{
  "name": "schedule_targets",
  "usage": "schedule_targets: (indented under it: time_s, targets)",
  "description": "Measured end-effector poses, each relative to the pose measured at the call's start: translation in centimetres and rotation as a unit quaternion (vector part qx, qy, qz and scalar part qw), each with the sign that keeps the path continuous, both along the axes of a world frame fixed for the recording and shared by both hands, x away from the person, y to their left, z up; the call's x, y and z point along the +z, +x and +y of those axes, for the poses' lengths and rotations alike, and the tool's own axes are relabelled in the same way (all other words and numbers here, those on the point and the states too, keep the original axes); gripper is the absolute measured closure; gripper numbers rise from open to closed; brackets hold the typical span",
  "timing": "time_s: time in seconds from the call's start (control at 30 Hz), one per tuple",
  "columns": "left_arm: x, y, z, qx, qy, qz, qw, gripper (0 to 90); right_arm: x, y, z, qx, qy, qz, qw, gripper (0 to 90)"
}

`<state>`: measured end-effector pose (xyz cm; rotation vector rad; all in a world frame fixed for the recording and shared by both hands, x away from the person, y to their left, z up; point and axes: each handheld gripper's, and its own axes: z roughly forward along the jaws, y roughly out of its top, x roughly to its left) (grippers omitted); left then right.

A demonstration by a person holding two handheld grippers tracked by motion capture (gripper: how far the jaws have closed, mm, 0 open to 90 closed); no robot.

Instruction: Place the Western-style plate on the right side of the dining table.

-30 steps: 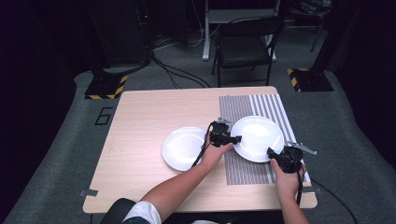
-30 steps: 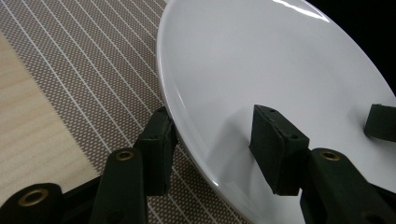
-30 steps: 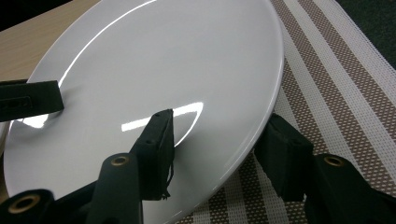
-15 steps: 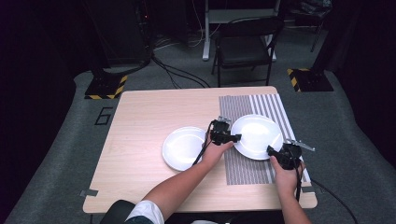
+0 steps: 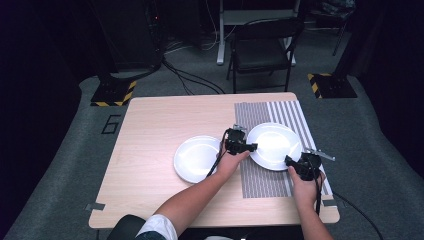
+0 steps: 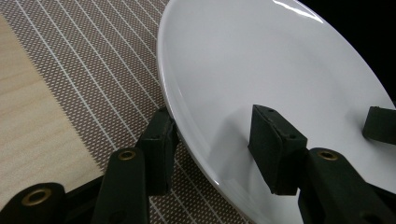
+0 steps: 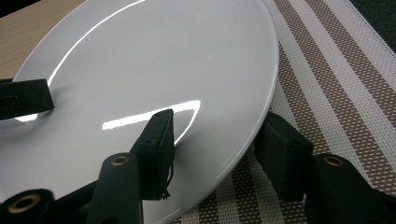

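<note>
Pretty much nothing's shifted from a second ago; the right gripper (image 5: 289, 160) is clamped narrowly on the near rim of the white plate (image 5: 272, 145), left gripper (image 5: 253, 147) likewise pinched on its left rim; plate sits over the striped placemat (image 5: 265, 180); a second plate (image 5: 195, 159) on the table (image 5: 150, 130) can be seen from the high view, while mat weave gets shown close-up by the gripper views.

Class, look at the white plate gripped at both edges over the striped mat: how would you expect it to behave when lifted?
The plate looks rigid, so it should probably keep its shape between the left tongs and right tongs. Its glossy glaze suggests it may slip. It seems ceramic, so likely breakable if dropped on the table.
</note>
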<state>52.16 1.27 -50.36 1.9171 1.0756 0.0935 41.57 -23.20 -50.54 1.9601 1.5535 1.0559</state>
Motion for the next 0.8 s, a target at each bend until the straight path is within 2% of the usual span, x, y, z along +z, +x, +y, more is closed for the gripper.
schedule_targets:
  time_s: [0.27, 0.8]
  targets:
    - [-0.1, 0.0, -0.3, 0.0, 0.003, 0.001, 1.0, 51.9, -0.1, -0.1, -0.1, -0.009, 0.004, 0.002, 1.0, 47.7]
    - [-0.9, 0.7, -1.1, 0.005, 0.007, 0.012, 0.9999, 51.8, -0.7, 0.7, -0.4, -0.015, -0.008, 0.011, 0.9998, 47.7]
